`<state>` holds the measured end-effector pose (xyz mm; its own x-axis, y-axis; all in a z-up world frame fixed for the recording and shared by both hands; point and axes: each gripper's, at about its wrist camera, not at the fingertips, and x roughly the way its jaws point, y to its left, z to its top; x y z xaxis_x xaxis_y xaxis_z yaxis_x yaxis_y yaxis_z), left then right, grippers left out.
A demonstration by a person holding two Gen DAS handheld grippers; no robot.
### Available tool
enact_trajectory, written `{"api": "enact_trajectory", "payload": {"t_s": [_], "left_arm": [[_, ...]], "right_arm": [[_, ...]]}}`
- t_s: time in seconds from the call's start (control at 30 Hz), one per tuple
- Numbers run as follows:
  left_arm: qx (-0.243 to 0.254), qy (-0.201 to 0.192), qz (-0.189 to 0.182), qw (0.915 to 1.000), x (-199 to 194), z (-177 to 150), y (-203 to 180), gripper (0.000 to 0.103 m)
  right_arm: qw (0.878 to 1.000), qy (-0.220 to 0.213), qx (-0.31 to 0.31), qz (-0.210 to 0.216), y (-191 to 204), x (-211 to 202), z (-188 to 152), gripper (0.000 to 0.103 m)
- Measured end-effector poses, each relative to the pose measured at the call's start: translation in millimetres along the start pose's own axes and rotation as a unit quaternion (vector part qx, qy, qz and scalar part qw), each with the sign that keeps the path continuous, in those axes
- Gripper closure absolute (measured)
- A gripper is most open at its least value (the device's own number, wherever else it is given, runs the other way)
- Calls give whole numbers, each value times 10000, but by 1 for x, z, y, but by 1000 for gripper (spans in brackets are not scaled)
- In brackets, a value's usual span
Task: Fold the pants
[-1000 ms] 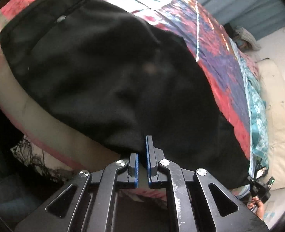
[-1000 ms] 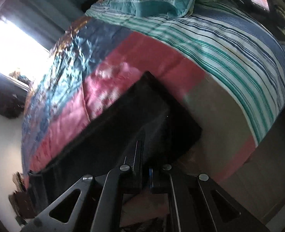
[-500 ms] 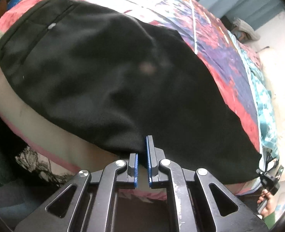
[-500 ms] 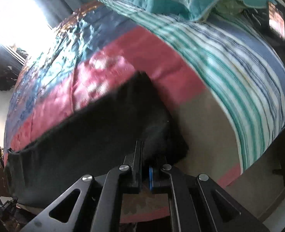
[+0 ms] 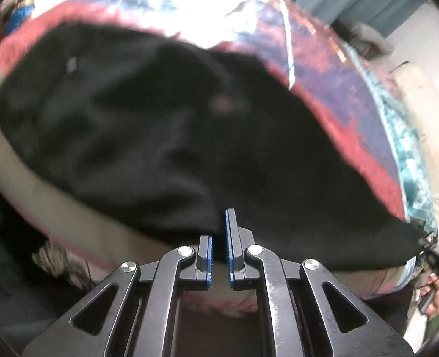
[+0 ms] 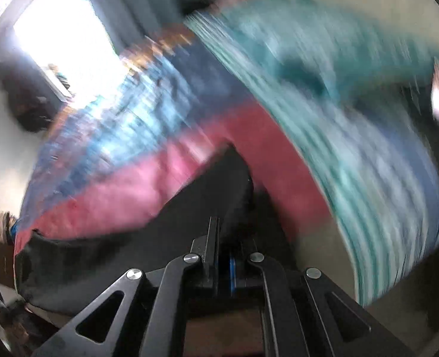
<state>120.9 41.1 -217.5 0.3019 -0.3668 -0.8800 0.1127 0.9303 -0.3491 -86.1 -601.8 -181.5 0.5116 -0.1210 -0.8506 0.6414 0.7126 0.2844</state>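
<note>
Two close wrist views along each claw, sharing black pants (image 5: 166, 136) and bedspread (image 6: 124, 190).

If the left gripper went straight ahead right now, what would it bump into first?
The black pants. The left gripper already has their near edge between its fingers, so pushing on would only bunch more black cloth, with the colorful bedspread behind it. The view is blurry, so depth is uncertain.

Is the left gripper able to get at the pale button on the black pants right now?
Probably not yet: the left gripper is shut on the near edge of the black pants, and the button lies far across the cloth.
</note>
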Motion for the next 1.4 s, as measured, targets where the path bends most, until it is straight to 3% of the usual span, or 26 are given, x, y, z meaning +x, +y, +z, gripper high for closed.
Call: {"api": "enact_trajectory", "payload": {"t_s": [0.1,0.2,0.27,0.3,0.37,0.47,0.53,0.6,0.63,0.73,0.8,0.87,0.97,1.0,1.03,1.07,1.13,1.17,1.27,1.33,1.4], "left_arm": [[255,-39,144,9996,1,-2,-7,96],[314,81,208,9993,3,-1,-8,93],[261,274,153,9992,1,-3,-5,86],[264,427,145,9986,-3,-6,-3,81],[304,696,332,9966,-19,-14,4,50],[454,626,214,9968,-60,-31,9,45],[628,229,121,9977,-84,-21,10,44],[808,-191,63,9965,-89,6,10,35],[913,-378,64,9951,-83,29,9,28],[1149,-590,282,9912,-38,89,11,26],[1291,-524,935,9858,16,127,20,29],[1001,-420,1804,9776,56,150,43,47],[162,-811,1814,9799,36,152,52,50],[46,-860,1892,9782,29,148,51,45],[-29,-935,1926,9768,20,143,51,34],[-14,-1107,1766,9780,6,136,44,28],[305,-1301,1427,9807,-6,123,22,21],[691,-1299,1183,9820,-7,117,1,16],[1702,-995,614,9785,13,108,-55,16],[2194,-886,508,9703,33,107,-82,16],[2352,-771,801,9656,63,110,-98,16]], "right_arm": [[9985,435,-135,-293,-7,29,-22,98],[9978,473,-147,-446,-10,37,-30,96],[9974,510,42,-516,-14,36,-29,73],[9974,522,85,-487,-16,34,-29,69],[9982,454,47,-394,-14,21,-31,45],[9943,-120,-282,-1019,-1,-12,-41,17],[9879,-515,-412,-1401,7,-30,-47,17],[9814,-843,-389,-1680,16,-42,-54,17],[9813,-920,-339,-1656,20,-45,-56,17],[9847,-1116,-128,-1330,41,-51,-64,17],[9877,-1141,-89,-1061,58,-50,-73,17],[9907,-1088,-64,-820,74,-48,-83,17],[9924,-1064,30,-614,83,-47,-95,17],[9923,-1095,74,-581,81,-49,-99,17],[9913,-1172,140,-580,78,-51,-103,17],[9903,-1233,212,-596,74,-52,-105,17],[9878,-1314,588,-592,57,-52,-106,17],[9868,-1317,777,-532,50,-51,-104,17],[9842,-1281,1220,-107,28,-42,-90,17],[9867,-1227,1061,142,25,-37,-76,17],[9898,-974,705,766,25,-25,-56,17]]}}
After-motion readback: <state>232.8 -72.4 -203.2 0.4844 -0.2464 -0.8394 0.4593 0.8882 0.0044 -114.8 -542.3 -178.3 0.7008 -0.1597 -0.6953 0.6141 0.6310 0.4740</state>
